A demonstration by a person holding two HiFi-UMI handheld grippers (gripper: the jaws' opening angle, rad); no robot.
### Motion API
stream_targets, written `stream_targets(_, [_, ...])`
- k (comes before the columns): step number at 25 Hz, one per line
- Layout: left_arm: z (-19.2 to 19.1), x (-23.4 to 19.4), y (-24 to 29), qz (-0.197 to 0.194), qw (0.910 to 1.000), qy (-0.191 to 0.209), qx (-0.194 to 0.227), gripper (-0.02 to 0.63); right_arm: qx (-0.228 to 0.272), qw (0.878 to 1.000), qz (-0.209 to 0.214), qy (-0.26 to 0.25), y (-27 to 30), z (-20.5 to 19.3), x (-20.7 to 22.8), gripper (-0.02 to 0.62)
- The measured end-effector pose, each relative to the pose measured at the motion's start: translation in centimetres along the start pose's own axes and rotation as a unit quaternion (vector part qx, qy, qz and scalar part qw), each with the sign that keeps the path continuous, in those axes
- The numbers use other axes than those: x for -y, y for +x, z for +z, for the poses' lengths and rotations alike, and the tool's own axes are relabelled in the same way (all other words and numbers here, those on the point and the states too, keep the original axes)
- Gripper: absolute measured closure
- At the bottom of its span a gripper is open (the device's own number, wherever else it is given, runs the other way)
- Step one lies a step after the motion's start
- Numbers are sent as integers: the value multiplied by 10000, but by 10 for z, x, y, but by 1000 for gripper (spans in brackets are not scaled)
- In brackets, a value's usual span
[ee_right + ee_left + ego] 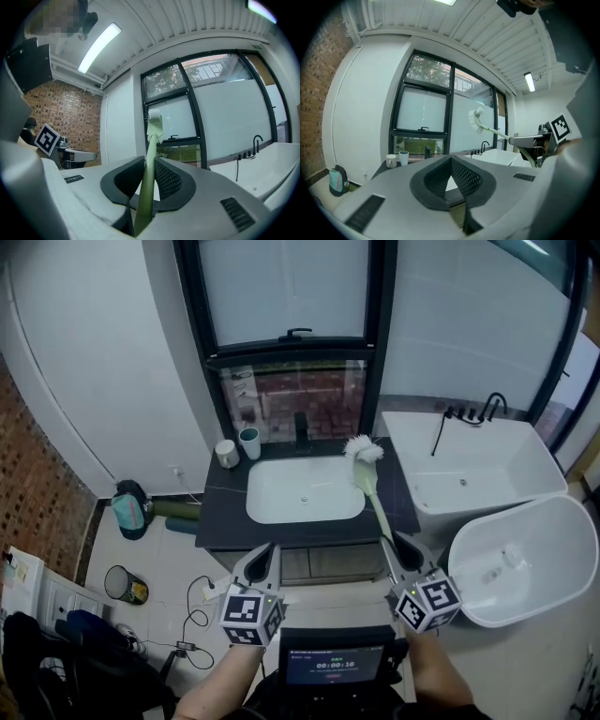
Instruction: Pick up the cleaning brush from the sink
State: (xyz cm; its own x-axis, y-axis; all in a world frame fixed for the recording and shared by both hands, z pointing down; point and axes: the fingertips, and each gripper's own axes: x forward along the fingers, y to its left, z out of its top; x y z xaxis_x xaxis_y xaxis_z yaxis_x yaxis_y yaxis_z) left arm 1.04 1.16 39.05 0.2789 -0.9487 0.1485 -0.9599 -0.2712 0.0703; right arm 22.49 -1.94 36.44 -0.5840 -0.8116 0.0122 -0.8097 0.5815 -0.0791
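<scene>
Right gripper (401, 545), off the near edge of the sink (281, 495): your jaws are clamped on the tail end of the cleaning brush (371, 491), its bristle head raised over the sink's right rim. Left gripper (265, 556), same near edge: jaws together, nothing between them. Hazard: a long handle held at its tip may swivel or slip in the pads, and a swing could knock the cups (249, 442) at the sink's back left.
</scene>
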Motion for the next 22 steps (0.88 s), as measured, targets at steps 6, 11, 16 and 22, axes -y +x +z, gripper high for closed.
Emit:
stream_targets(6, [0, -3, -1, -7, 10000, 10, 54, 589, 16, 10000, -2, -30, 1, -1, -4, 552])
stream_targets(11, [1, -1, 0, -27, 10000, 12, 57, 589, 17, 10000, -2, -29, 0, 1, -4, 552])
stream_targets(16, [0, 1, 2, -47, 9998, 188, 28, 589, 42, 10000, -9, -62, 0, 1, -4, 552])
stream_targets(22, [4, -3, 1, -49, 9999, 135, 55, 589, 23, 10000, -16, -73, 0, 1, -5, 552])
